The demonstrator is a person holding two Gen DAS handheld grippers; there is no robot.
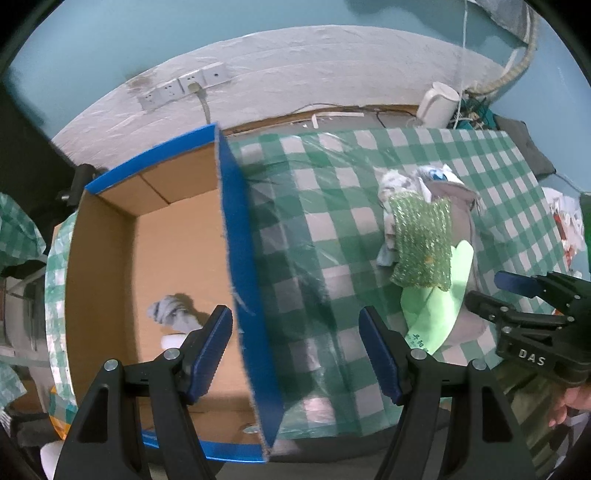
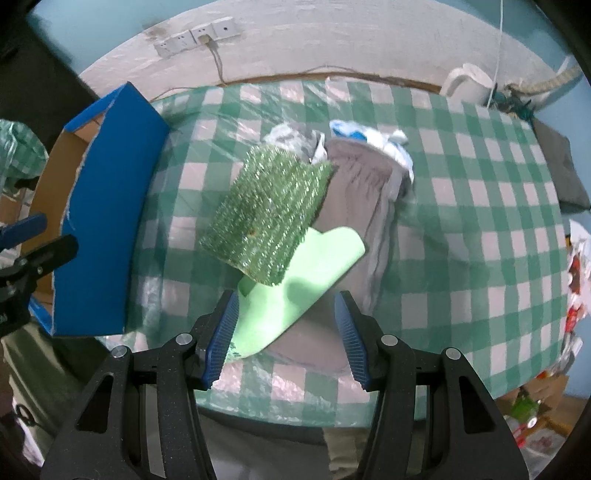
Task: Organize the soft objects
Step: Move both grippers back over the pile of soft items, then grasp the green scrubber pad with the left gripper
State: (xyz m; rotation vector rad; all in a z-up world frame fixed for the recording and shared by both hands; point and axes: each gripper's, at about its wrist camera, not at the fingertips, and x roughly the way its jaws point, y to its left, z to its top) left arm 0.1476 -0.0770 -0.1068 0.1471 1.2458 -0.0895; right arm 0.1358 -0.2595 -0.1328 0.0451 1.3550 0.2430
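Observation:
A pile of soft things lies on the checked tablecloth: a sparkly green scrub pad (image 2: 267, 216) on top of a light green cloth (image 2: 295, 286), a grey cloth (image 2: 354, 192) under them, and white-blue fabric (image 2: 373, 142) behind. My right gripper (image 2: 286, 338) is open, jaws on either side of the light green cloth's near end. My left gripper (image 1: 295, 350) is open and empty over the blue edge of the cardboard box (image 1: 236, 236). A grey sock (image 1: 173, 314) lies inside the box. The pile (image 1: 423, 240) and right gripper (image 1: 491, 291) also show in the left wrist view.
The blue-walled box (image 2: 107, 225) stands at the table's left end. A white kettle (image 2: 467, 85) and cables sit at the back right corner. A power strip (image 2: 195, 35) hangs on the wall. A dark cloth (image 2: 561, 166) lies at the right edge.

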